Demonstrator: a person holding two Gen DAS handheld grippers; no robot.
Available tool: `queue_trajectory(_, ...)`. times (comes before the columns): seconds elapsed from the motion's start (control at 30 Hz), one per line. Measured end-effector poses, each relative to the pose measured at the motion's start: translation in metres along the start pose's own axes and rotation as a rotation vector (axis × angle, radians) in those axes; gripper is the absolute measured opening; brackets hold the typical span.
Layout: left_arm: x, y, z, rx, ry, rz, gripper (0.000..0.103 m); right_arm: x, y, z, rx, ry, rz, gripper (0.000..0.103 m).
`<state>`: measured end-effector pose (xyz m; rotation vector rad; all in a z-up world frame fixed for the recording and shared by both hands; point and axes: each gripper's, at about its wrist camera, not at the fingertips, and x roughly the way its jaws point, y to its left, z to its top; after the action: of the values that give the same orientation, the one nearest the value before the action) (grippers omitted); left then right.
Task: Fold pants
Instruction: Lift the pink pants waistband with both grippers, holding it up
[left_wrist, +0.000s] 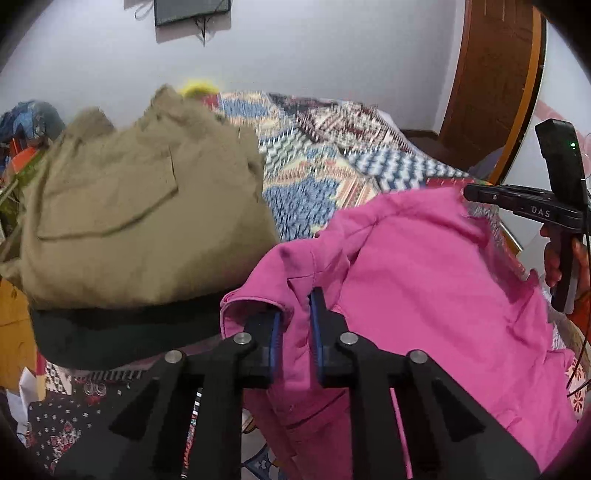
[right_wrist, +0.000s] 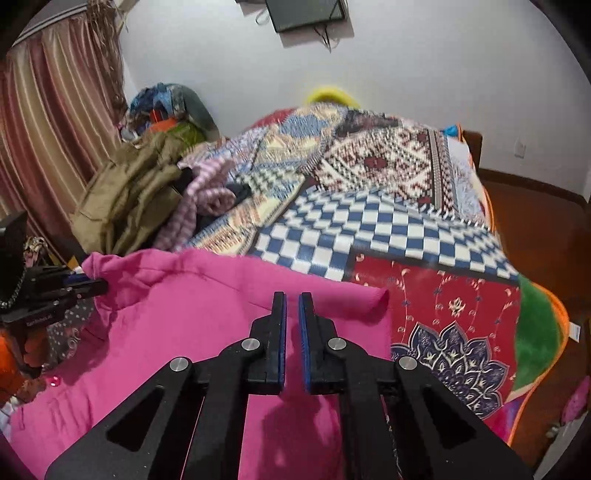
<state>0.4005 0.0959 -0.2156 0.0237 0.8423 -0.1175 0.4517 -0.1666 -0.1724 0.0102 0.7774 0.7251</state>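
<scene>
We have the pink pants (left_wrist: 424, 280) lying across the near edge of the bed (right_wrist: 388, 229), over its patchwork cover, with an olive garment (left_wrist: 140, 206) heaped beside them. Our left gripper (left_wrist: 295, 306) has its jaws closed on a bunched fold at one end of the pants' upper edge; our right gripper (right_wrist: 291, 306) has its jaws nearly together over the other end, pinching the pink cloth as seen from the left camera. We judge this the opening step: both corners taken, the fold not yet made. Next we should lift evenly, keep the edge taut, and lay it over the lower half
</scene>
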Motion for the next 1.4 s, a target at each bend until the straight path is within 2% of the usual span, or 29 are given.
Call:
queue_trajectory(0.13,-0.023,-0.006,0.009,0.005,-0.047,-0.011,0.013,-0.016,0.004,0.008,-0.012,-0.017,-0.007,0.006)
queue_trajectory(0.23,-0.034,-0.006,0.013,0.01,-0.057,-0.01,0.013,-0.011,-0.004,0.004,0.003,0.056,-0.031,0.007)
queue_trajectory(0.3,-0.036,-0.003,0.015,0.014,-0.059,0.002,0.013,-0.004,-0.009,-0.003,0.001,0.103,-0.041,0.021)
queue_trajectory(0.33,-0.038,-0.001,0.014,0.011,-0.058,0.008,0.013,-0.002,-0.011,-0.008,-0.001,0.117,-0.05,0.036)
queue_trajectory(0.37,-0.036,0.001,0.015,0.001,-0.052,0.009,0.013,0.0,-0.012,-0.012,-0.003,0.123,-0.053,0.046)
queue_trajectory(0.63,-0.018,0.008,0.01,-0.013,-0.023,0.014,0.013,0.032,-0.02,-0.025,0.021,0.206,0.003,0.046)
queue_trajectory(0.77,-0.01,0.005,0.011,0.0,-0.017,0.019,0.013,0.04,-0.018,-0.022,0.013,0.193,0.034,0.047)
queue_trajectory(0.9,-0.004,0.007,0.011,-0.009,-0.011,0.017,0.013,0.048,-0.02,-0.013,0.049,0.187,0.117,0.046)
queue_trajectory(1.0,-0.003,0.006,0.011,-0.004,-0.014,0.024,0.013,0.054,-0.018,-0.008,0.056,0.182,0.125,0.042)
queue_trajectory(1.1,-0.002,0.003,0.011,0.009,-0.017,0.032,0.013,0.058,-0.016,-0.003,0.052,0.183,0.112,0.033)
queue_trajectory(1.17,-0.002,0.003,0.011,0.01,-0.018,0.032,0.013,0.061,-0.016,0.0,0.058,0.185,0.099,0.017)
queue_trajectory(1.23,-0.003,0.004,0.01,0.004,-0.018,0.028,0.013,0.058,-0.016,0.0,0.062,0.17,0.096,0.01)
queue_trajectory(1.4,-0.009,0.007,0.009,-0.003,-0.028,0.023,0.013,0.031,-0.009,-0.001,0.052,0.094,0.069,0.005)
